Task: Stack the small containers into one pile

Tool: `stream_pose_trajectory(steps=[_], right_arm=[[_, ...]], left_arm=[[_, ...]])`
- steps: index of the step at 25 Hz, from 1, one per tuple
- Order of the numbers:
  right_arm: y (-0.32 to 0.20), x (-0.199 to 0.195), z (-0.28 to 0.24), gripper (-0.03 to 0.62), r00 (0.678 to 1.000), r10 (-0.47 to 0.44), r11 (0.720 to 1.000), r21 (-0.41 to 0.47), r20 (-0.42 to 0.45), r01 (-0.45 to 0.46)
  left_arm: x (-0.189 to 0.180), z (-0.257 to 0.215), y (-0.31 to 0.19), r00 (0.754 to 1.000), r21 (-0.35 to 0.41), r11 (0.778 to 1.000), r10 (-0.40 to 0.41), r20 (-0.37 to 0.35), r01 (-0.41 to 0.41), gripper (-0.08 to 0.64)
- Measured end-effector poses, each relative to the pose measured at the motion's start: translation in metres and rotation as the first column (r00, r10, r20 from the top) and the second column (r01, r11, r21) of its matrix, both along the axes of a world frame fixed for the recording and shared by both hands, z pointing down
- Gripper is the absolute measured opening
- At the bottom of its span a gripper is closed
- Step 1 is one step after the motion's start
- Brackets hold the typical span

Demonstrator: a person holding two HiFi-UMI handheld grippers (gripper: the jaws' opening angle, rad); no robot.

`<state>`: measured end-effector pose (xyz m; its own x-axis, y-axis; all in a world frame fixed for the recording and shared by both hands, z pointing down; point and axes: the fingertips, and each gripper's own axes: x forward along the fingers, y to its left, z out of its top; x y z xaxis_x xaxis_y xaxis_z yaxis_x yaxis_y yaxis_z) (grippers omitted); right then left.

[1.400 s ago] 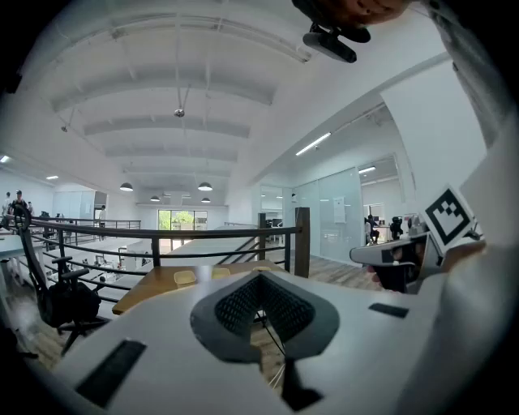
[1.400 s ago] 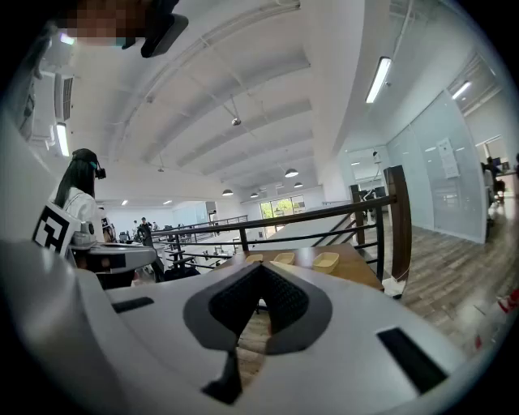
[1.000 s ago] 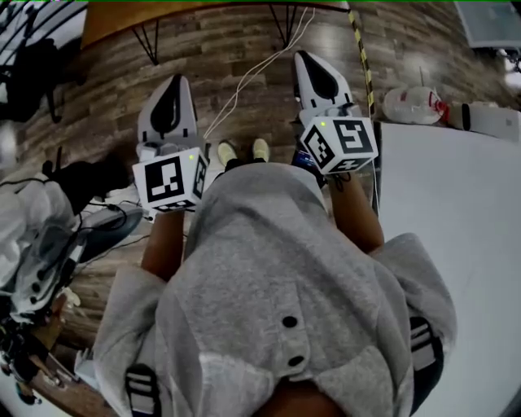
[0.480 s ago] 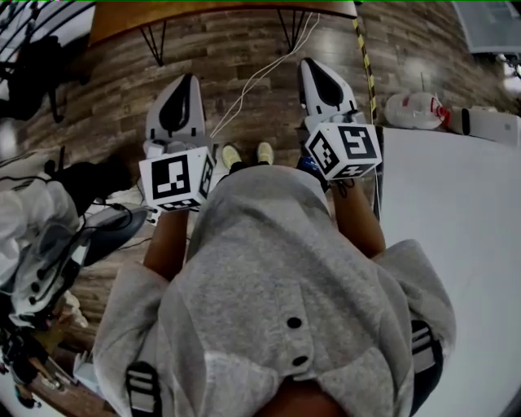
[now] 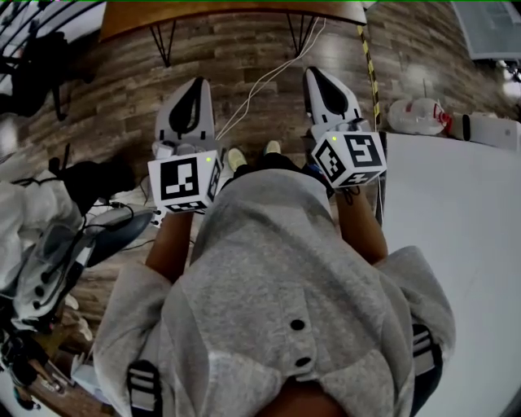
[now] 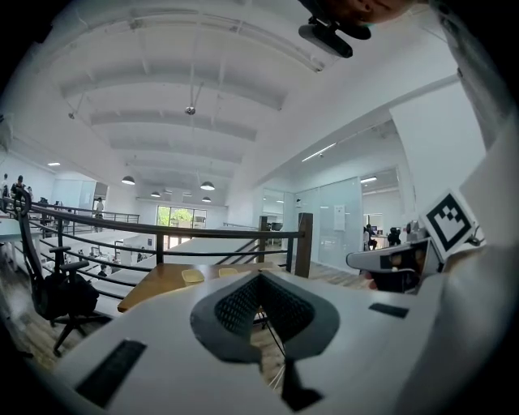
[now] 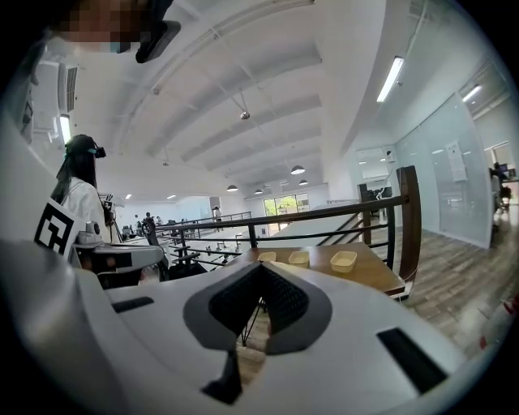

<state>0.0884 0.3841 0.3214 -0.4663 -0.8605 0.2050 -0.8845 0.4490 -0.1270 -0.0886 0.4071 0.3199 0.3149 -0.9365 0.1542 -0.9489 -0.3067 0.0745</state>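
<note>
Three small yellow containers [image 7: 344, 260] [image 7: 299, 257] [image 7: 267, 256] stand apart in a row on a wooden table [image 7: 373, 271], far ahead of both grippers. In the left gripper view two of them show as yellow shapes [image 6: 193, 275] on the table top [image 6: 154, 284]. The head view shows only the table's edge [image 5: 228, 10] at the top, with no containers on it. My left gripper [image 5: 195, 88] and right gripper [image 5: 316, 75] are held side by side at waist height over the wooden floor. Both are shut with nothing between the pads.
A black railing [image 7: 324, 215] runs behind the table. A white cable [image 5: 269, 77] trails over the floor between the grippers. A white platform [image 5: 456, 212] lies at the right, with a plastic bottle [image 5: 415, 114] beside it. Bags and gear [image 5: 49, 244] crowd the left. An office chair [image 6: 61, 292] stands left.
In the head view both grippers have drifted slightly down and to the right, and more of the table edge shows at the top. The jaws stayed shut.
</note>
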Motion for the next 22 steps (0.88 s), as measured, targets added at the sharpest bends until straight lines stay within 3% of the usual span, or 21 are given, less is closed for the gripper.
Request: stream_pose_trajectory(steps=[10,15,22], right_arm=[[-0.005,-0.006,0.003,0.009,1.000,0.021,1.000,-0.006,0.012,-0.021],[-0.012,-0.003,0.003,0.009,0.999,0.027,1.000,-0.012,0.019,-0.027],[-0.039,-0.003,0.001,0.009,0.999,0.017,1.000,-0.011,0.035,-0.017]], left_arm=[[-0.006,-0.002,-0.008,0.999,0.005,1.000,0.008,-0.035,-0.008,0.011],[-0.004,-0.005,-0.011,1.000,0.018,1.000,0.009,0.018,-0.009,0.011],[-0.004,-0.014,-0.038,1.000,0.030,1.000,0.003,0.018,-0.004,0.011]])
